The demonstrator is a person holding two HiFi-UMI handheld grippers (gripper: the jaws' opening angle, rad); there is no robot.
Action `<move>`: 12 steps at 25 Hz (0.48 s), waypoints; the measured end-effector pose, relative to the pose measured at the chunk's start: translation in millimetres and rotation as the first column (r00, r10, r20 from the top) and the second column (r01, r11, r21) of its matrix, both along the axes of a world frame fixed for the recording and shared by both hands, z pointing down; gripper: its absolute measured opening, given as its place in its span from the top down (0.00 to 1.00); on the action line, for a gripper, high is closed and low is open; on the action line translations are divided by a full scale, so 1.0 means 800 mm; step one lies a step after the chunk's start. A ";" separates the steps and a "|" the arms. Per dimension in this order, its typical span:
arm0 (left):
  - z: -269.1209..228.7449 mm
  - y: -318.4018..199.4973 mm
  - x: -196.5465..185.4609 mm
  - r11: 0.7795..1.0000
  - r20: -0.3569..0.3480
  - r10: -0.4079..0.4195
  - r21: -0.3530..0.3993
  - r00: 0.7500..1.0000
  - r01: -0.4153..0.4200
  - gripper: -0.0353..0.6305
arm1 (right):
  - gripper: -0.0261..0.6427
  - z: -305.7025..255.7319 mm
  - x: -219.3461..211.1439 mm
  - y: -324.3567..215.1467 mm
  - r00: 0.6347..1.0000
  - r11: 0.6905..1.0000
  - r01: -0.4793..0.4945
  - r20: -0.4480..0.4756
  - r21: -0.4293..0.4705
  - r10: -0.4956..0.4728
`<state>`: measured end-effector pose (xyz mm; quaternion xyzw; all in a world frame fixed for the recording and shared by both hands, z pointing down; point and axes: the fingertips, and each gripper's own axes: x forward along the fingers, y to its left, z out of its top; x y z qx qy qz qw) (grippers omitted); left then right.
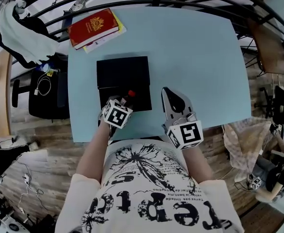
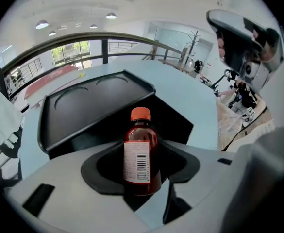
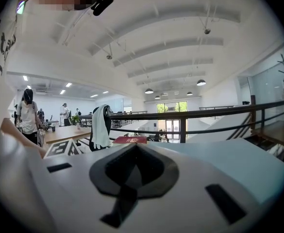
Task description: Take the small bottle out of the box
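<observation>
Bottle [image 2: 141,152] is sitting pinched in the left gripper [image 1: 124,102] right now, jaws pressing on its lower half from both sides. It's a small brown one with an orange cap and a white barcode label, and it's standing upright in the grip. From the head view the cap is showing over the near half of the black box [image 1: 141,100], close to the front edge. Can't tell if the bottom is touching the box or hanging just above it.

The box is lying open on the light blue table [image 1: 200,57], with its lid [image 1: 122,72] folded flat toward the far side. In the left gripper view the lid is filling the space behind the bottle.

The right gripper [image 1: 170,97] is hanging out just to the right of the box, over the table, not touching the box. Its jaws are pressing together with nothing between them, and they're pointing out toward the far railing.

A red book [image 1: 93,27] is lying at the far left corner of the table, well apart from everything else.
</observation>
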<state>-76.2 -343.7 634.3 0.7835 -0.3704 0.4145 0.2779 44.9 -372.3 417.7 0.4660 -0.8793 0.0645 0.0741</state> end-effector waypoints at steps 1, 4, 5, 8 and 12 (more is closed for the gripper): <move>-0.012 0.000 -0.001 1.000 -0.010 -0.005 0.027 1.000 0.006 0.60 | 0.94 -0.001 -0.002 0.001 1.000 1.000 0.004 -0.001 0.002 -0.004; -0.051 0.000 -0.002 0.993 -0.037 -0.015 0.121 0.999 0.019 0.60 | 0.94 -0.005 -0.010 0.006 1.000 1.000 0.020 -0.002 0.012 -0.019; -0.066 -0.001 -0.003 0.987 -0.051 -0.017 0.157 0.999 0.025 0.60 | 0.94 -0.007 -0.014 0.006 1.000 1.000 0.026 -0.002 0.016 -0.026; -0.117 -0.006 -0.008 0.960 -0.103 -0.031 0.274 0.994 0.058 0.60 | 0.94 -0.016 -0.030 0.009 0.998 0.998 0.056 -0.004 0.035 -0.056; -0.185 -0.012 -0.024 0.892 -0.169 -0.062 0.432 0.984 0.130 0.60 | 0.94 -0.027 -0.053 0.016 0.996 0.993 0.094 -0.013 0.066 -0.093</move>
